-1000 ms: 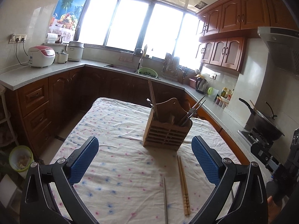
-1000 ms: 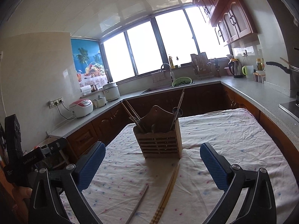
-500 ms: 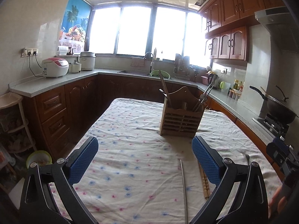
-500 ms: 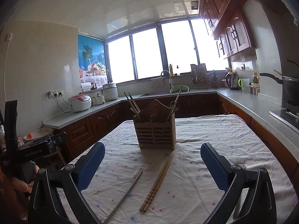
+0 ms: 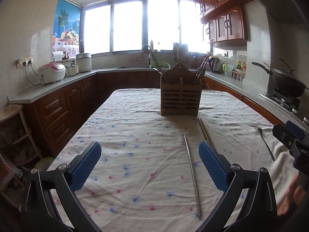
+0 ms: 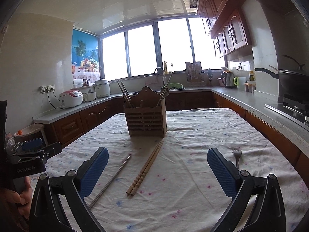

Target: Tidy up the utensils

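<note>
Both grippers, left [image 5: 149,163] and right [image 6: 157,167], hover with fingers wide apart, holding nothing, near chopsticks [image 6: 145,167], a metal stick [image 5: 192,176] and a fork [image 6: 237,155]; the holder [image 6: 145,120] stands beyond.

The slatted wooden utensil holder [image 6: 146,118] looks matt. The wooden chopsticks [image 6: 147,165] have ringed ends. The metal chopstick [image 5: 192,176] and fork [image 6: 237,157] gleam. The cloth tablecloth [image 6: 193,135] is wrinkled.

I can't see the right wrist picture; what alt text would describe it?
An open two-finger gripper with blue pads hovers over a floral tablecloth, empty. Ahead lie a wooden chopstick pair, a metal chopstick and a metal fork, before a slatted wooden utensil holder.
</note>
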